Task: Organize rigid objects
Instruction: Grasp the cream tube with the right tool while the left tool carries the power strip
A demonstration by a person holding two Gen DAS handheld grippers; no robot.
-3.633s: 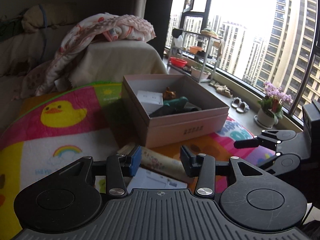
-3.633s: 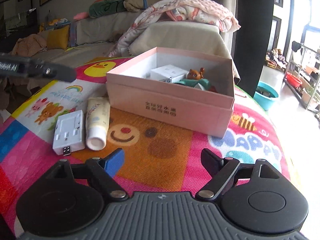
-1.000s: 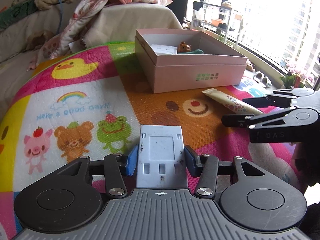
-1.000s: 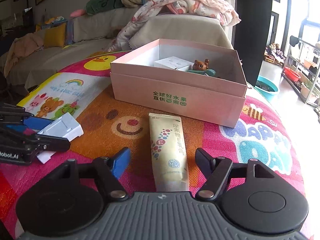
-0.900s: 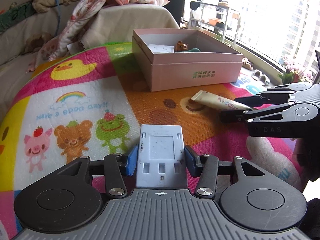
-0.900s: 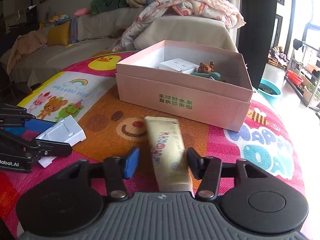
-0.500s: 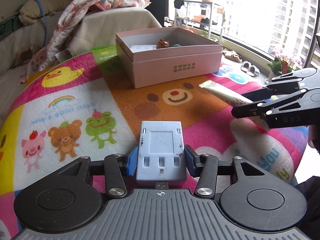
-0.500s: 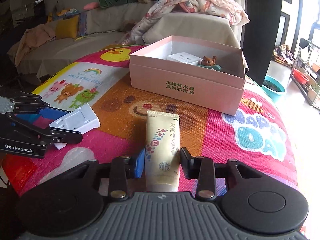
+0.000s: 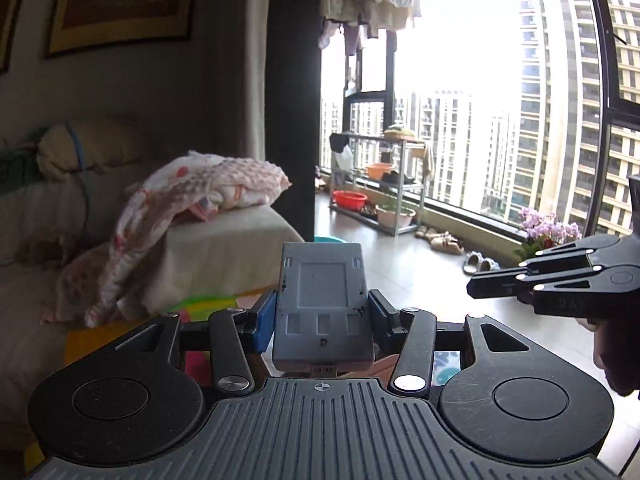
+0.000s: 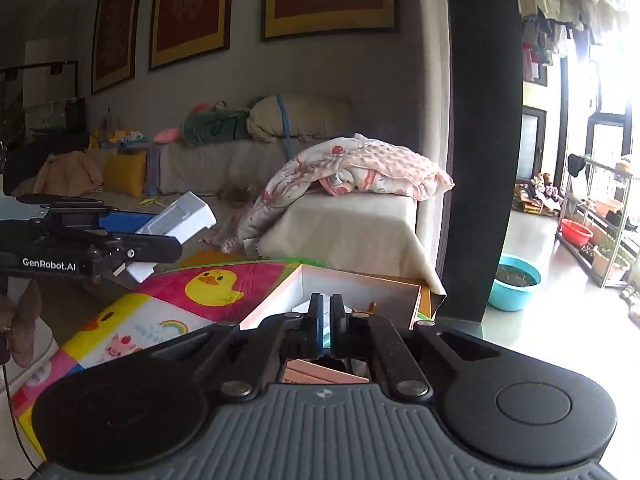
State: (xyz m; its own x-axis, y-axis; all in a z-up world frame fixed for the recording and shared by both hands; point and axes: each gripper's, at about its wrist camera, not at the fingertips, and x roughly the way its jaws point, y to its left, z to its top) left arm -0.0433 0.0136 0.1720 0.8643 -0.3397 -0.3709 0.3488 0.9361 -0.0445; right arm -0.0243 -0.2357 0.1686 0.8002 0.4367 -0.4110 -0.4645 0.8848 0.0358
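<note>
My left gripper [image 9: 322, 308] is shut on a flat grey-white plastic device [image 9: 322, 292] with a small plug at its near end, held up in the air. The right wrist view shows that same left gripper [image 10: 176, 240] at the left with the white device [image 10: 182, 214] sticking out of it. My right gripper [image 10: 326, 318] is shut, its pads together with nothing visible between them. It hangs above the near edge of the open pink box [image 10: 360, 280], which it partly hides. The cream tube is in no view. The right gripper [image 9: 474, 286] also shows shut at the right.
A colourful play mat [image 10: 208, 280] with a yellow duck lies under the box. Behind it stands a covered sofa [image 10: 352, 232] with a pink blanket [image 10: 360, 168]. A blue basin [image 10: 516, 276], a metal rack [image 9: 380, 184], slippers [image 9: 476, 264] and a flower pot [image 9: 548, 232] are by the window.
Both grippers have risen and now look out over the room. The right jaws have closed fully and the tube no longer shows between them. The left gripper still holds the device.
</note>
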